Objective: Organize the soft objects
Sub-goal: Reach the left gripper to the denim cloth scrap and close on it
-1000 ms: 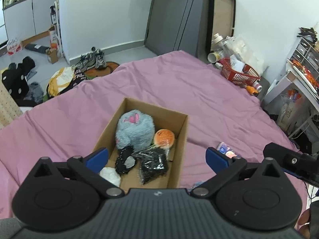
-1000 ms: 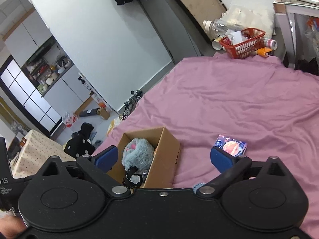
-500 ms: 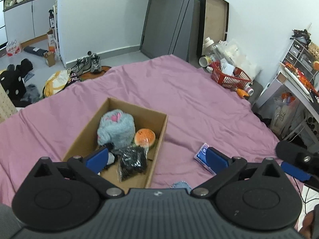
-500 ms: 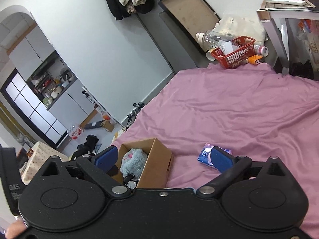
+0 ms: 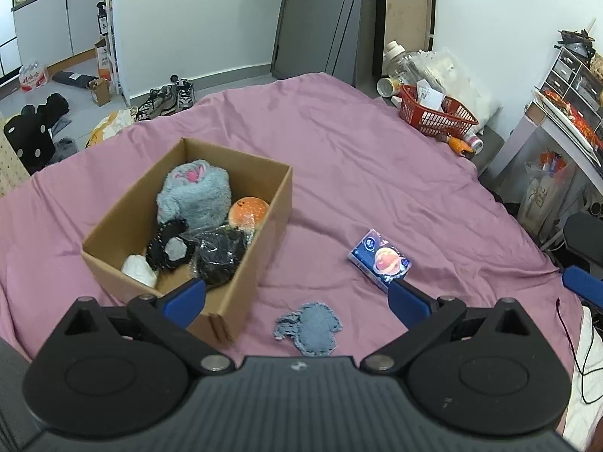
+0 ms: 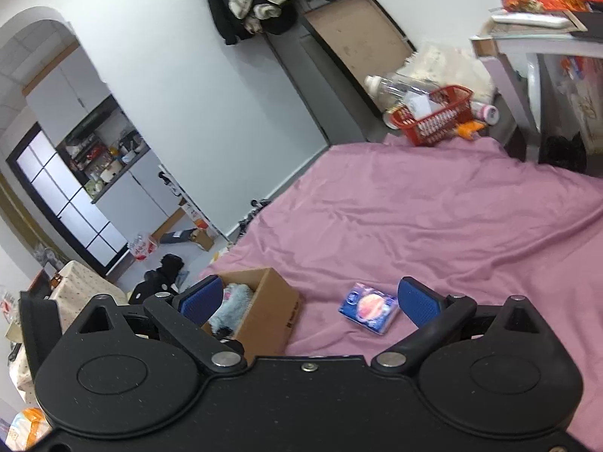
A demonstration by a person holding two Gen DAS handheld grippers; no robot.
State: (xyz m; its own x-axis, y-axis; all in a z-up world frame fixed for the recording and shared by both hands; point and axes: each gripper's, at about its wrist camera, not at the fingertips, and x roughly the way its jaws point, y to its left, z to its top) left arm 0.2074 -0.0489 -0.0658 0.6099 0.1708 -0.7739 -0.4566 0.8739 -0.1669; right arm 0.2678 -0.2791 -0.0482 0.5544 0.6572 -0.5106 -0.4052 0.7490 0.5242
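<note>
A cardboard box (image 5: 113, 226) sits on the pink bedspread (image 5: 377, 173) and holds a grey-blue plush (image 5: 196, 192), an orange bun toy (image 5: 248, 211), black soft items (image 5: 218, 256) and a white ball (image 5: 137, 269). A small denim piece (image 5: 311, 327) lies on the spread between my left gripper's fingers. A blue tissue pack (image 5: 380, 260) lies to the right. My left gripper (image 5: 296, 299) is open and empty above the spread. My right gripper (image 6: 311, 299) is open and empty, with the box (image 6: 264, 312) and the tissue pack (image 6: 369, 312) ahead of it.
A red basket (image 5: 433, 113) with bottles stands at the bed's far right corner. A desk with drawers (image 5: 565, 113) is on the right. Shoes and clothes (image 5: 166, 98) lie on the floor beyond the bed. A cable (image 5: 576, 358) lies at the right edge.
Both grippers have pulled back and shifted right. The box has slid left in the views, and the denim piece and tissue pack have come into fuller sight. Both stay open.
</note>
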